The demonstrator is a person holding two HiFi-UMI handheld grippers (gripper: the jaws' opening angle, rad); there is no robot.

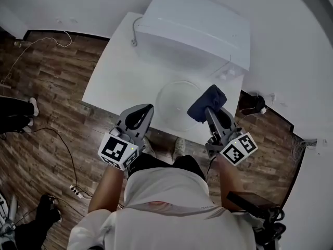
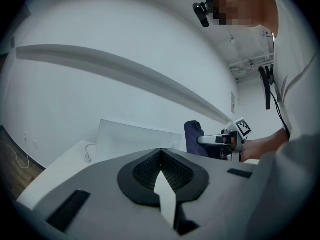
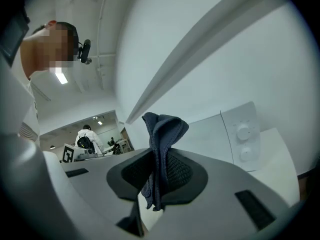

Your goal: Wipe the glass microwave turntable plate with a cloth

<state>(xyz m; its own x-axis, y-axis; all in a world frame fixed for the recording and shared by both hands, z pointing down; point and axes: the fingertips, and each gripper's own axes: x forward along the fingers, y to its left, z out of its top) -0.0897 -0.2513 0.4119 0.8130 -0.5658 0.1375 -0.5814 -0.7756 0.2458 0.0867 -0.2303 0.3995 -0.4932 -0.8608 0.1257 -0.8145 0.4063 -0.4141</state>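
Note:
The round glass turntable plate (image 1: 174, 104) lies flat on the white table (image 1: 117, 77), in front of the microwave (image 1: 192, 27). My right gripper (image 1: 210, 107) hovers over the plate's right rim, shut on a dark blue cloth (image 1: 207, 102). In the right gripper view the cloth (image 3: 162, 129) sticks up, bunched, out of that gripper (image 3: 159, 156). My left gripper (image 1: 147, 109) sits at the table's front edge, left of the plate, shut on nothing; its pads meet in the left gripper view (image 2: 160, 155). That view also shows the cloth (image 2: 194, 136) to the right.
A white cable (image 1: 134, 35) lies on the table beside the microwave's left side. The microwave's dials (image 3: 243, 133) face the right gripper. Wooden floor surrounds the table, with a power strip (image 1: 77, 191) and cords. Another person's legs (image 1: 15, 113) stand at far left.

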